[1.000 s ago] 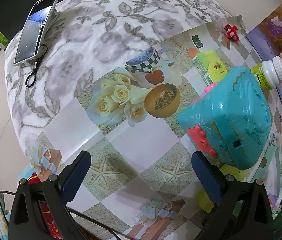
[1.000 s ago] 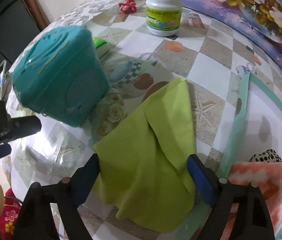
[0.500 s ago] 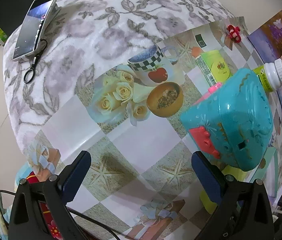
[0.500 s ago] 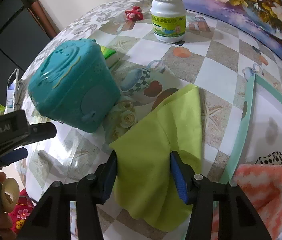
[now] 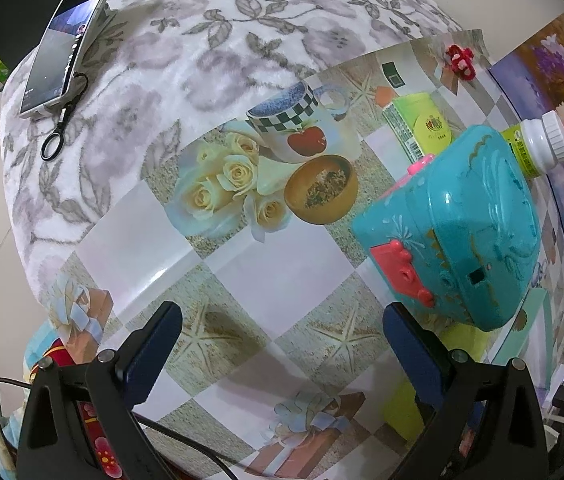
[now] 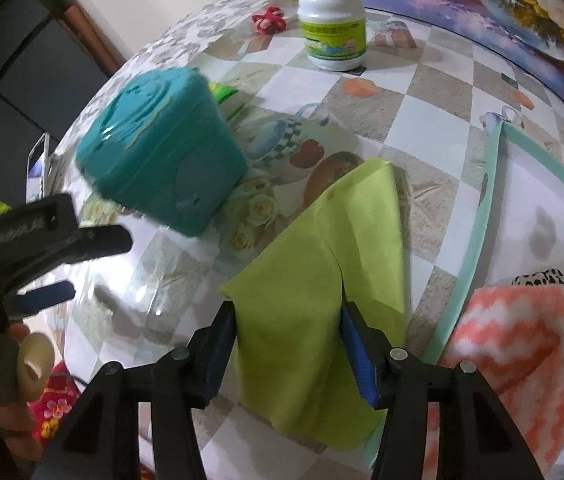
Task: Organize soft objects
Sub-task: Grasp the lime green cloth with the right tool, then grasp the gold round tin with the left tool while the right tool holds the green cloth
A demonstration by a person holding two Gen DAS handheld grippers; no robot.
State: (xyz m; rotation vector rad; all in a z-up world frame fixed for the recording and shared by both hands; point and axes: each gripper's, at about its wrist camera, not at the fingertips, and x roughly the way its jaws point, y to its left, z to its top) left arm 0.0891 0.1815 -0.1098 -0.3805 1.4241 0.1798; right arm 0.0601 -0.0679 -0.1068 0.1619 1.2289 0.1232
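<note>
A lime-green cloth point(image 6: 322, 292) lies folded on the patterned tablecloth, its near part between the blue pads of my right gripper point(image 6: 288, 344). The jaws have narrowed around the cloth and touch its edges; a firm grip cannot be told. An orange-and-white zigzag cloth point(image 6: 522, 344) lies on a teal-rimmed tray point(image 6: 490, 184) at the right, a spotted cloth point(image 6: 542, 278) behind it. My left gripper point(image 5: 282, 340) is open and empty above the table, left of the teal box point(image 5: 466, 232). It also shows in the right wrist view point(image 6: 53, 256). A strip of the green cloth point(image 5: 462, 340) shows below the box.
The teal plastic box point(image 6: 161, 160) stands left of the green cloth. A white pill bottle point(image 6: 332, 20) and a red hair tie point(image 6: 267, 20) are at the back. A green carton point(image 5: 422, 124) lies behind the box. A phone point(image 5: 65, 40) rests on the floral cover far left.
My right gripper's jaws have closed in from wide open to the green cloth's edges. The left gripper has shifted slightly and stays open.
</note>
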